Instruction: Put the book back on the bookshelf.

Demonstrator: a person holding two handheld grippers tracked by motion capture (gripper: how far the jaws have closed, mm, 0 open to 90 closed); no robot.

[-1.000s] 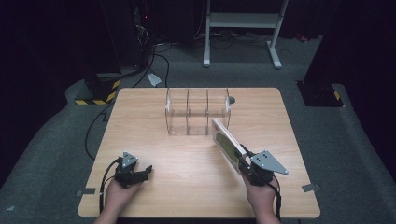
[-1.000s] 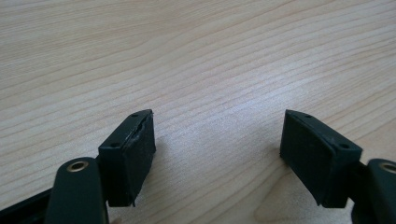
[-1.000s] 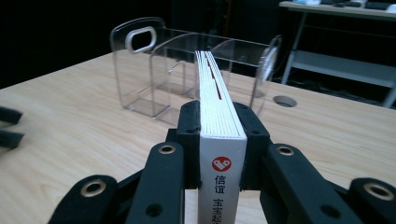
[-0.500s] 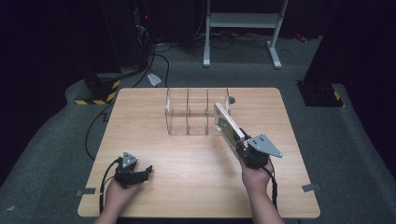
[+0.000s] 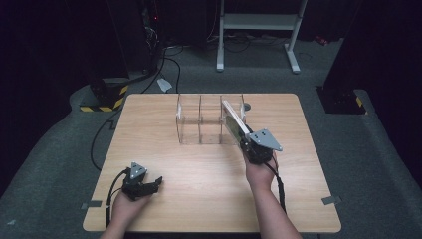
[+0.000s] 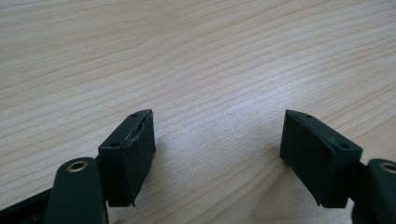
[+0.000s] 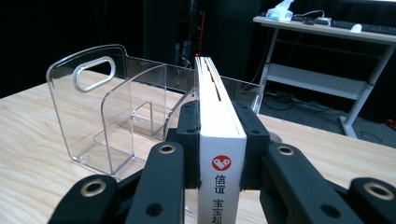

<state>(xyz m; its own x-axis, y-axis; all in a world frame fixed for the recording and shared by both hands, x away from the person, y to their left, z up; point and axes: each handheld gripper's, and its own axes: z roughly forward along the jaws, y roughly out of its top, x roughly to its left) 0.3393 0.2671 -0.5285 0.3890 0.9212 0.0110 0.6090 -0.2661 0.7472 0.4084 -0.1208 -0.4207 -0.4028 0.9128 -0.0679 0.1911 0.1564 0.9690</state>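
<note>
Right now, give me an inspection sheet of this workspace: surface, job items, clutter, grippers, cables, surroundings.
Surface: wooden table, pale grain, bare over most of its top.
Job's things: clear acrylic rack with upright dividers stands at the table's far middle; a white book is held spine toward the camera, pointing at the rack's right end.
Clutter: a small round grey thing behind the rack, too small to identify.
Grippers: right gripper shut on the book; left gripper open, low over bare wood near the front left.
Cables: each gripper trails a black cable; more run on the floor.
Surroundings: dark room, grey carpet, white stand beyond the table.
</note>
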